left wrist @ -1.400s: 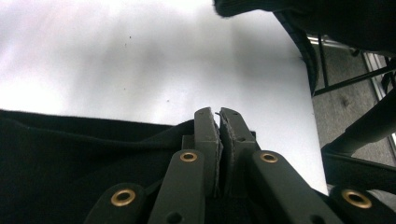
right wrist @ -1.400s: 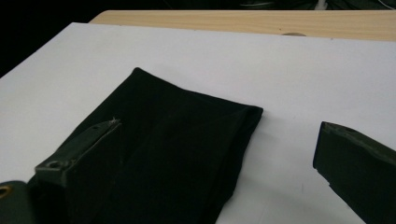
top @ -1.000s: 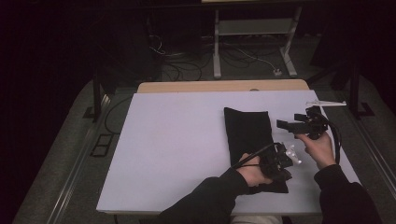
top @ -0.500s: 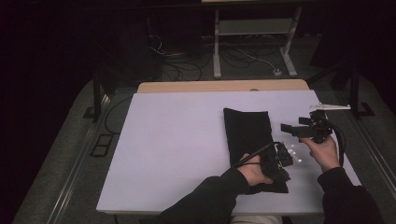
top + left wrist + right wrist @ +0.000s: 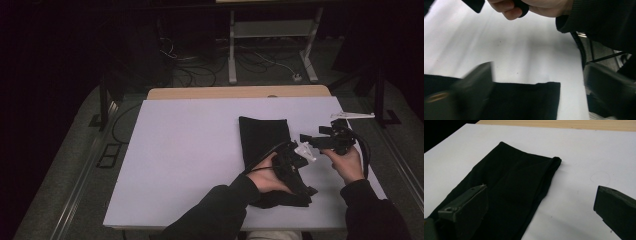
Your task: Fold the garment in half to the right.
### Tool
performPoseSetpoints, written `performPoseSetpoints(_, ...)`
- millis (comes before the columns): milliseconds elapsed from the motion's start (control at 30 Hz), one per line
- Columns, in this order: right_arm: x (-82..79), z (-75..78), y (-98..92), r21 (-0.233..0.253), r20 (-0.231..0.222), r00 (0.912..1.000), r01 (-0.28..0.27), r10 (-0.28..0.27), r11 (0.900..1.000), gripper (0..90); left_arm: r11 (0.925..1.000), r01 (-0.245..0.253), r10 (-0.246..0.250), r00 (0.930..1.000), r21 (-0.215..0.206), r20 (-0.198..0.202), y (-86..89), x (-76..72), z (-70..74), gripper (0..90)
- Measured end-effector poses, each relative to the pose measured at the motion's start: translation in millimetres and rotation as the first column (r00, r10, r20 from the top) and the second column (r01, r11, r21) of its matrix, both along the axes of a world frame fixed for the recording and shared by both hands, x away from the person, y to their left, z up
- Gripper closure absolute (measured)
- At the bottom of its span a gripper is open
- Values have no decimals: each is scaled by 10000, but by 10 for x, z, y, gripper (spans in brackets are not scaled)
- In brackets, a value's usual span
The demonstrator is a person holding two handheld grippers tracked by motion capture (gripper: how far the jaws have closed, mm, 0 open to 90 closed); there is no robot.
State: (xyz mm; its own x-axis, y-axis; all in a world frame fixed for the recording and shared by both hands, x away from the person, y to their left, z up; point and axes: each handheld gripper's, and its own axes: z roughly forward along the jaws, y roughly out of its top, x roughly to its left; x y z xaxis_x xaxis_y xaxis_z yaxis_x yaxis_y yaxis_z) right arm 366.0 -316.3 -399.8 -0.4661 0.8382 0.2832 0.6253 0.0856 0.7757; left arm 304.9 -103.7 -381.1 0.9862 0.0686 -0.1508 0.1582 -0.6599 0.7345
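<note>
The black cloth (image 5: 265, 145) lies folded on the white table (image 5: 190, 150); the right gripper (image 5: 312, 142) stands wide open beside it, while the left gripper (image 5: 302, 187) perhaps presses on it, its opening unclear.

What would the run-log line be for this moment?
item: folded black cloth on white table cover | left claw: over cloth's near end, grip unclear | right claw: open, hovering right of cloth

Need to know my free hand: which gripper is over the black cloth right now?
The left gripper, low over the near end of the black cloth. The right gripper hangs beside it, over bare table.
</note>
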Motion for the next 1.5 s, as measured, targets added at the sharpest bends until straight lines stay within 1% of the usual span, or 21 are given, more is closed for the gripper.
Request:
performPoseSetpoints(67,-19,7,-3,-1,73,10000,-15,15,10000,0,9998,49,-48,10000,-202,10,49,0,26,0)
performPoseSetpoints(133,-41,14,-4,-22,125,9999,-2,2,10000,0,9993,-6,9,10000,-372,84,93,4,55,0)
performPoseSetpoints(233,-79,18,-11,6,151,9999,1,-1,10000,0,9989,-118,127,9997,-463,201,160,18,95,0)
performPoseSetpoints(267,-92,21,-11,7,154,9999,6,-6,10000,0,9988,-128,140,9996,-466,247,183,27,105,0)
performPoseSetpoints(300,-107,23,-10,-25,184,9998,-15,15,10000,0,9987,-210,220,9995,-463,209,206,35,112,0)
performPoseSetpoints(367,-138,30,-5,-39,248,9997,-32,33,10000,0,9987,-325,338,9989,-392,328,255,56,126,0)
performPoseSetpoints(500,-203,59,9,-114,366,9993,-90,95,9999,0,9972,-573,588,9978,-474,296,356,85,146,0)
performPoseSetpoints(600,-249,82,17,-167,486,9987,-128,136,9998,0,9975,-628,644,9965,-316,533,432,91,155,0)
performPoseSetpoints(667,-278,97,19,-155,584,9982,-148,157,9998,0,9970,-706,724,9956,-311,593,485,95,159,0)
performPoseSetpoints(733,-308,105,19,-148,644,9978,-149,158,9998,0,9958,-818,841,9947,-404,586,543,98,162,0)
performPoseSetpoints(933,-388,98,12,-203,713,9972,-193,207,9996,0,9941,-1030,1052,9916,-335,756,710,116,186,0)
performPoseSetpoints(1067,-430,100,7,-219,789,9967,-182,198,9996,0,9925,-1162,1189,9900,-391,761,819,123,201,0)
performPoseSetpoints(1200,-477,94,4,-341,777,9967,-199,225,9992,0,9895,-1385,1414,9871,-424,756,931,134,198,0)
performPoseSetpoints(1233,-488,91,0,-391,862,9960,-211,244,9990,0,9887,-1440,1469,9860,-414,792,959,137,198,0)
performPoseSetpoints(1267,-500,91,-2,-364,866,9960,-203,234,9991,0,9879,-1490,1523,9848,-437,834,988,137,200,0)
performPoseSetpoints(1300,-516,94,-4,-304,827,9963,-203,228,9993,0,9856,-1615,1655,9820,-505,910,1016,133,200,0)
performPoseSetpoints(1367,-537,90,-9,-300,895,9958,-168,194,9994,0,9836,-1733,1777,9786,-498,1041,1073,132,206,0)
performPoseSetpoints(1500,-580,78,-14,-282,917,9956,-185,210,9994,0,9791,-1938,1992,9749,-615,992,1173,140,205,0)
